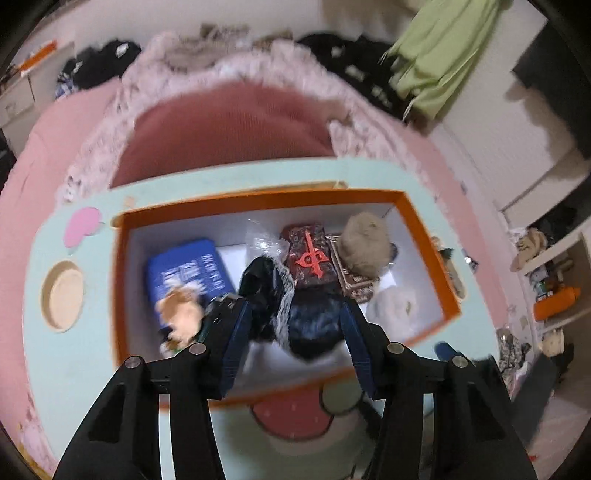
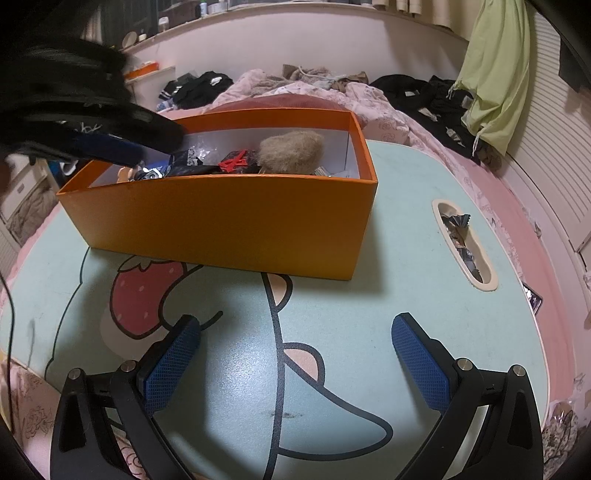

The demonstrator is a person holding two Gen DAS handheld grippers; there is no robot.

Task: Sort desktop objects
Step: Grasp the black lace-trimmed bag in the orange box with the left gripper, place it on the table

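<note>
A bed (image 2: 524, 206) with pink bedding fills the room, with a crumpled quilt (image 2: 295, 88) and dark clothes (image 2: 424, 96) piled on it. A green garment (image 2: 495, 74) hangs at the right before a white slatted wall (image 2: 554, 122). A long shelf (image 2: 258, 14) of small jars runs along the pale back wall.

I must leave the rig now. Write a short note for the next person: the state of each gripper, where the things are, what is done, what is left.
Left gripper: over the orange box, a dark lace-trimmed bundle between its fingers; blur hides whether the pads press it.
Right gripper: open, empty, above the bare table.
In the box: blue book, red-emblem box, tan fluffy toy, small plush.
Done: most things are boxed.
Left: probably release the bundle into the box; wrappers sit in the table's slot.
</note>
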